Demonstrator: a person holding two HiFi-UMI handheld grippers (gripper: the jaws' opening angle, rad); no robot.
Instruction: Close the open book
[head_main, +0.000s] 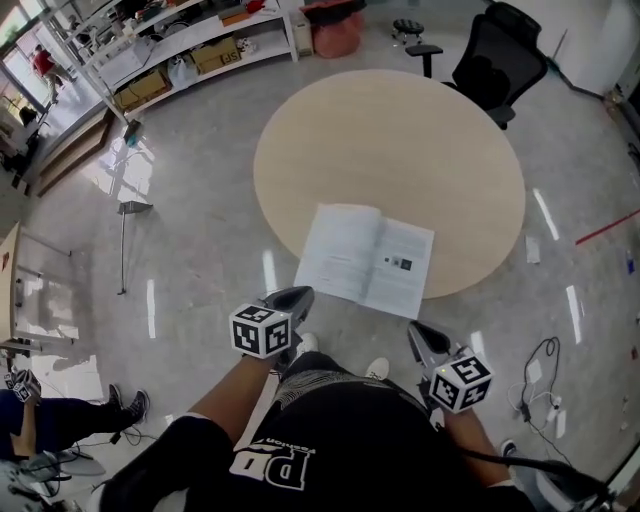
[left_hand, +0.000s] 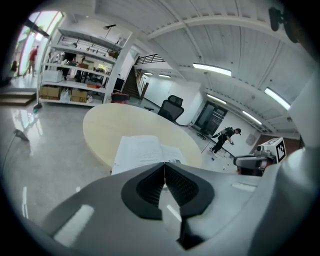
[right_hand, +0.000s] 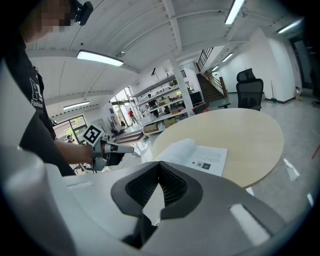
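Note:
An open book (head_main: 365, 258) with white printed pages lies at the near edge of a round beige table (head_main: 390, 140). It also shows in the left gripper view (left_hand: 140, 150) and the right gripper view (right_hand: 200, 156). My left gripper (head_main: 297, 297) hangs just short of the table's rim, near the book's left corner, with its jaws shut and empty (left_hand: 164, 164). My right gripper (head_main: 415, 330) is off the table, below the book's right corner. Its jaws meet at the tip with nothing between them (right_hand: 159, 163). Neither gripper touches the book.
A black office chair (head_main: 497, 60) stands behind the table, with a stool (head_main: 408, 28) and a red bin (head_main: 335, 28) further back. Shelving (head_main: 190, 45) with boxes lines the far left. Cables (head_main: 540, 380) lie on the floor at right. A seated person's legs (head_main: 60, 415) are at lower left.

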